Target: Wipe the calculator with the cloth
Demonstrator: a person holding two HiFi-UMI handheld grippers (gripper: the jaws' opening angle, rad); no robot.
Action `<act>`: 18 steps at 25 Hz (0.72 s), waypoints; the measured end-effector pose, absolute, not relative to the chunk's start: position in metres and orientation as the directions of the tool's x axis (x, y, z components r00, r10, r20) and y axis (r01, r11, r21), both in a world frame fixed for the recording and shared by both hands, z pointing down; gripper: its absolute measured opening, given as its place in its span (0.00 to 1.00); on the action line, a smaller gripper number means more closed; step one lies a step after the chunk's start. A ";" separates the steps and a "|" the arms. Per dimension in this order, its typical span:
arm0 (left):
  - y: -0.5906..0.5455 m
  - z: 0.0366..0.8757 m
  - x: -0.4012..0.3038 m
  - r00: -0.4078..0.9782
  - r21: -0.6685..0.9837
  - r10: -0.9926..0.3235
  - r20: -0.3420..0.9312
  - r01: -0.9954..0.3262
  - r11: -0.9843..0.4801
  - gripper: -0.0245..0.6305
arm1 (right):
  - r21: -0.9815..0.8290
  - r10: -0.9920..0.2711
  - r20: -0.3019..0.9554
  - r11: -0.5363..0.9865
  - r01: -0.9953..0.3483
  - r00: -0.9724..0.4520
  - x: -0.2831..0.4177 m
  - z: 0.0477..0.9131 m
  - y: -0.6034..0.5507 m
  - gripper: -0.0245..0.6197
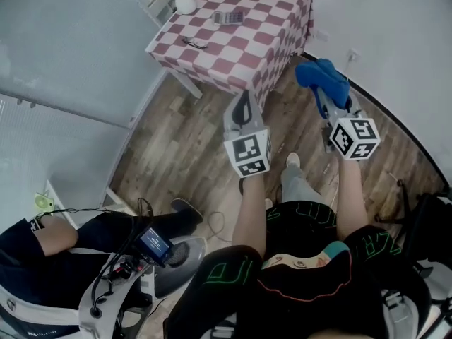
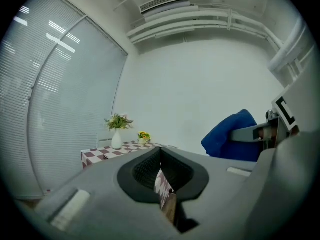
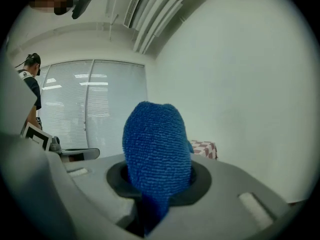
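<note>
Our right gripper [image 1: 327, 96] is clamped on the blue cloth [image 1: 323, 75]. Our left gripper [image 1: 244, 109] has its jaws together on nothing. The calculator [image 1: 227, 18] lies toward the checkered table's [image 1: 248, 54] far edge.

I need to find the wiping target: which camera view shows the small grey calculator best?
The head view: the small grey calculator lies in plain sight on the red-and-white checked table. The left gripper view shows only that table's edge, the right gripper view only a corner past the blue cloth. Neither shows the calculator.
</note>
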State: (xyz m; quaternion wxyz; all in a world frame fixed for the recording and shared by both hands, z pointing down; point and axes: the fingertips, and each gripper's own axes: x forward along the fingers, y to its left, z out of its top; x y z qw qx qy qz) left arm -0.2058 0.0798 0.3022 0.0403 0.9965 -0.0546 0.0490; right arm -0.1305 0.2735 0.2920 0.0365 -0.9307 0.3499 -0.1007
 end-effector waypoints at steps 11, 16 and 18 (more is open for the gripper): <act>0.081 0.350 -0.144 0.980 0.078 -0.093 0.178 -0.108 -0.991 0.05 | -0.193 -0.669 0.221 -0.743 -0.640 0.710 -0.065 0.345 0.273 0.19; 0.091 0.336 -0.096 0.981 0.044 -0.101 0.165 -0.110 -0.993 0.05 | -0.218 -0.702 0.192 -0.712 -0.668 0.686 -0.018 0.339 0.276 0.19; 0.096 0.324 -0.082 0.984 0.033 -0.103 0.143 -0.108 -0.994 0.05 | -0.225 -0.710 0.173 -0.703 -0.675 0.682 0.000 0.331 0.277 0.19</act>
